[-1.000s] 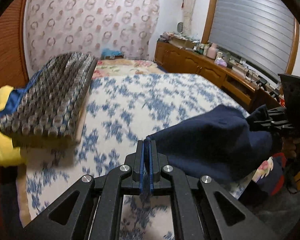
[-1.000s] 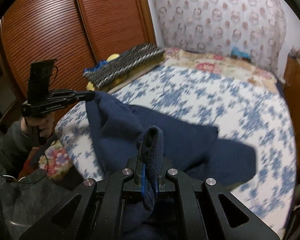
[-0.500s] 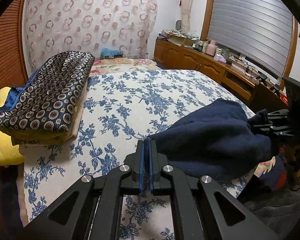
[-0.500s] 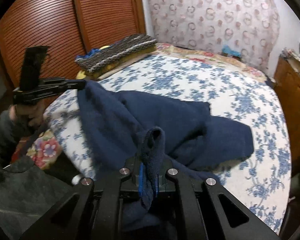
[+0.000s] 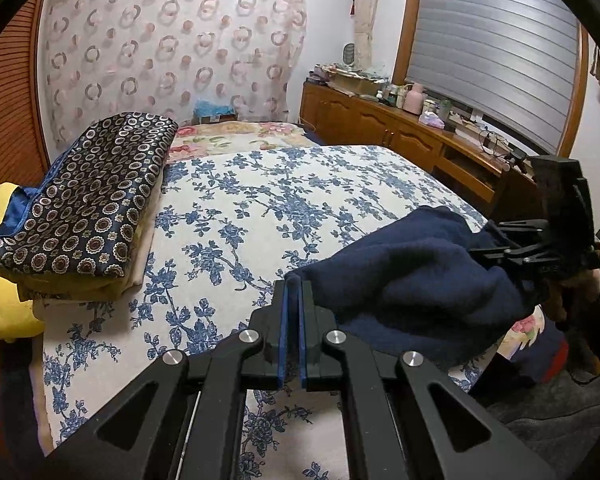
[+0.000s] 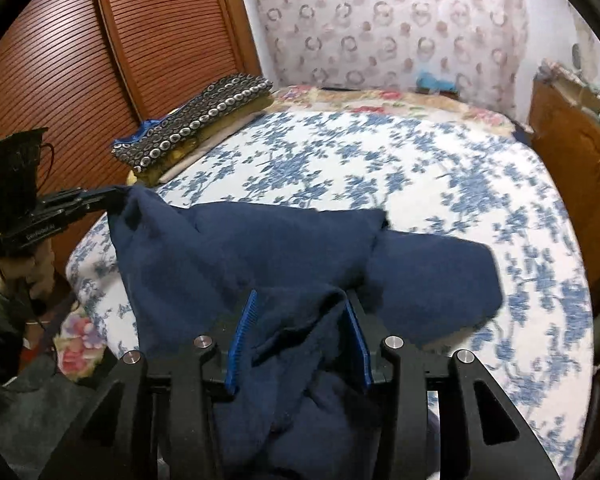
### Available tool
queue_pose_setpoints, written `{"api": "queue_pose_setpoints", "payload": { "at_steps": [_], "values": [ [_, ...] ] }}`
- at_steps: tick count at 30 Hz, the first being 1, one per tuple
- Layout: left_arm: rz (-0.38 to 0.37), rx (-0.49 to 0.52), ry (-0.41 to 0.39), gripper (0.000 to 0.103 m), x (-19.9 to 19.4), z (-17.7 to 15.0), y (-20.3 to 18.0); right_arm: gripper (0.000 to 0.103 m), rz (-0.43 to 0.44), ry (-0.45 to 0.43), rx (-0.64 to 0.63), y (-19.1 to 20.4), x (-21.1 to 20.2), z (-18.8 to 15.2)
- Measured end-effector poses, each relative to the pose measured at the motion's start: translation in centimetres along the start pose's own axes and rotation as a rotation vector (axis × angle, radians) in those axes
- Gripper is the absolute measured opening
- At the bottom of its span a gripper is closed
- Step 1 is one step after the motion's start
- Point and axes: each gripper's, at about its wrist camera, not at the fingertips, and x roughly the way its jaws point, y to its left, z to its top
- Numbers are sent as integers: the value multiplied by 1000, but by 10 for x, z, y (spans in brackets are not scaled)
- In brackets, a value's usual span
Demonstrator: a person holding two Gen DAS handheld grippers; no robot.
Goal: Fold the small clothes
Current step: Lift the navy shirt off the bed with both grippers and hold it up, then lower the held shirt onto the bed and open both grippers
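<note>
My left tongs (image 5: 293, 312) are pinched together on a corner of the navy garment (image 5: 416, 280), the blue pads nearly meeting with only a sliver of cloth edge showing at their tips. I hold them low and near level over the near edge of the bed (image 5: 260, 200), pointing toward its head.

My right tongs (image 6: 298, 336) stand wide apart, the blue pads (image 6: 240, 338) spread to either side of a bunched fold of the garment (image 6: 260, 256) that lies loose between them; neither pad presses it. In the left view those right tongs (image 5: 496, 246) come in from the right at about the same height, their tips at the cloth's far corner, with my right hand (image 5: 576, 292) wrapped round the handle below.

In the right view the left tongs (image 6: 100, 198) reach in from the left, tips buried in the garment's raised corner, my left hand (image 6: 20, 268) gripping underneath.

The garment sags from the left tongs' corner down onto the floral sheet, one part stretching out flat to the right across the bed. A folded patterned quilt (image 5: 88, 200) lies along the bed's left side, well apart from the garment.
</note>
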Motion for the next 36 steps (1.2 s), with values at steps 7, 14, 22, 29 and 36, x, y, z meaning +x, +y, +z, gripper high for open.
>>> {"api": "queue_pose_setpoints", "payload": {
  "at_steps": [7, 14, 22, 29, 36],
  "values": [
    [-15, -10, -1, 5, 1, 1, 3, 11, 92, 20, 25, -7, 17, 3],
    [-65, -10, -94, 5, -26, 17, -5, 8, 47, -182, -81, 12, -38, 16],
    [-137, 18, -319, 5, -98, 73, -26, 7, -36, -453, -148, 19, -142, 43],
    [-163, 118, -515, 5, -177, 123, -56, 7, -79, -622, -221, 33, -229, 47],
    [-114, 170, -534, 5, -195, 154, -58, 7, -53, -657, -247, 37, -263, 48]
  ]
}}
